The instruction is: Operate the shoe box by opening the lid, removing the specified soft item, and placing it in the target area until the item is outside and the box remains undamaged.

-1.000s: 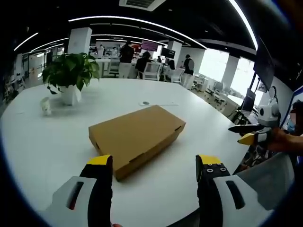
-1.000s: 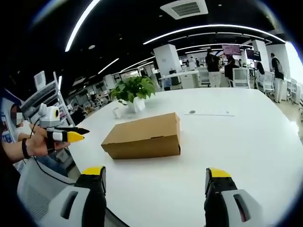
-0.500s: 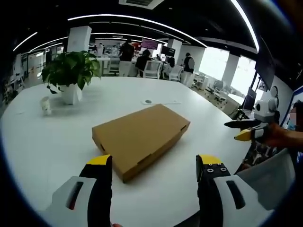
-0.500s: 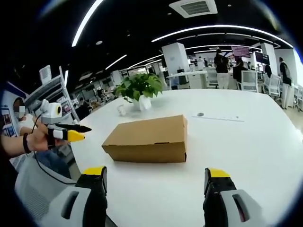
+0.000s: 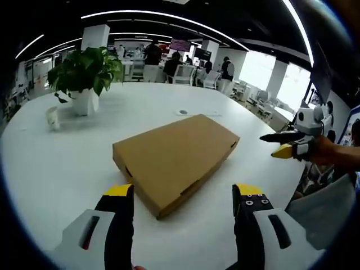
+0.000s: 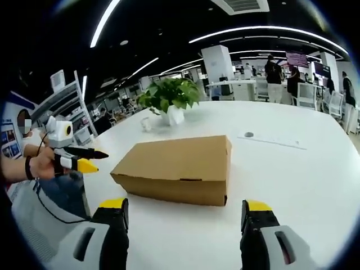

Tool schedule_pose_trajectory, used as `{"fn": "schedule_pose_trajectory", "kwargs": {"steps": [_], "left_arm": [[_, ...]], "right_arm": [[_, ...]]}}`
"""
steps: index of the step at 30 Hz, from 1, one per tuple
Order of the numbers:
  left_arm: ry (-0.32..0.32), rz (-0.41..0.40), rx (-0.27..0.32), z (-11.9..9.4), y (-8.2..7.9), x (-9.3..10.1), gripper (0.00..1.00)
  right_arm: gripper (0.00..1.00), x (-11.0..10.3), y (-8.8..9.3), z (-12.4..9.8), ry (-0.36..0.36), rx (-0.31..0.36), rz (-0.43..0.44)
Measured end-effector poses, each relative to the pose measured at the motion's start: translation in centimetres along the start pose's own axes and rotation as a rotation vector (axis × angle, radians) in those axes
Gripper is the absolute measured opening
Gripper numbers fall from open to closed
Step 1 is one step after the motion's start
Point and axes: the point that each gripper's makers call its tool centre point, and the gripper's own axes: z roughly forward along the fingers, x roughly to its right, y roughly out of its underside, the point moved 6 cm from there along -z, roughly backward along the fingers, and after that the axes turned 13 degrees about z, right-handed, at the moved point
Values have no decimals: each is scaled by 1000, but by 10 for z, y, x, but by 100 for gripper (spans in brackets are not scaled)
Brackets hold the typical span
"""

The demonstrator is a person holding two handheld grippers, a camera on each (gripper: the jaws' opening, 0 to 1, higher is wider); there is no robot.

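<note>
My left gripper and right gripper hang spread wide, holding nothing. The closed shoe box lies on the white table at twelve o'clock, just beyond my jaws.

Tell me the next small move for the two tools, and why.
Probably bring the right tool forward to the long front edge of the box. The lid is shut, both tools are open, neither touches the cardboard, and that edge faces the right one. The left tool could steady the near corner.
</note>
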Motion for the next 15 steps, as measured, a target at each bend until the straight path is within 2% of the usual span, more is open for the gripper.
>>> {"fn": "schedule_pose_trajectory", "kwargs": {"steps": [15], "left_arm": [[-13,-38,-48,23,23,-14,72]], "right_arm": [[79,19,0,41,-10,-68,-28]]}}
